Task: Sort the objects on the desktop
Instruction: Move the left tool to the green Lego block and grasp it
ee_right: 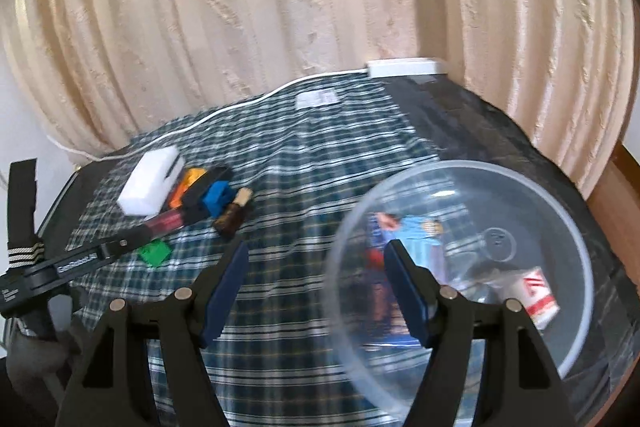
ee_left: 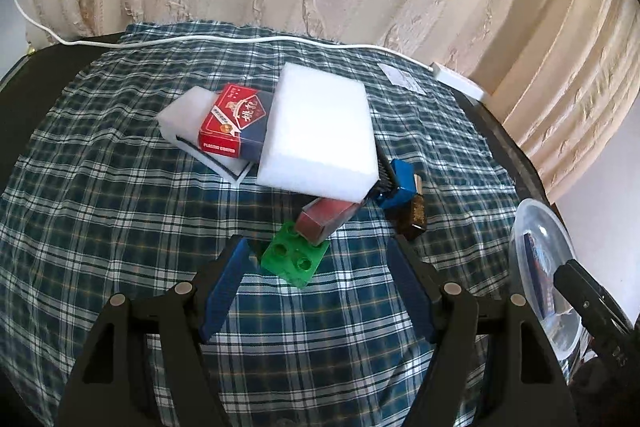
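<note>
From the left wrist camera, the left gripper [ee_left: 316, 255] hangs over the plaid tablecloth [ee_left: 100, 207] with its blue-padded fingers [ee_left: 224, 287] spread wide and nothing between the pads. The green building block [ee_left: 296, 261] lies just ahead in the gap, nearer the left finger, though I cannot tell whether that finger brushes it. Beyond it a red rectangular bar [ee_left: 326, 219] pokes out from under a big white foam block [ee_left: 320, 131], which leans against a red card box [ee_left: 234, 123] and a second white foam piece [ee_left: 184, 115]. A blue block [ee_left: 400, 183] and a brown glittery piece [ee_left: 414, 219] lie to the right. The clear plastic bowl [ee_left: 536, 267] sits at the far right edge.

From the right wrist camera, the right gripper [ee_right: 316, 259] is likewise released, fingers [ee_right: 404, 291] wide apart and empty, poised at the near rim of the clear bowl [ee_right: 460, 171], which already has a blue card packet [ee_right: 412, 231] and a red-and-white item [ee_right: 536, 295] inside. The pile of objects lies well to the left, with the left gripper [ee_right: 132, 239] reaching toward it.
</note>
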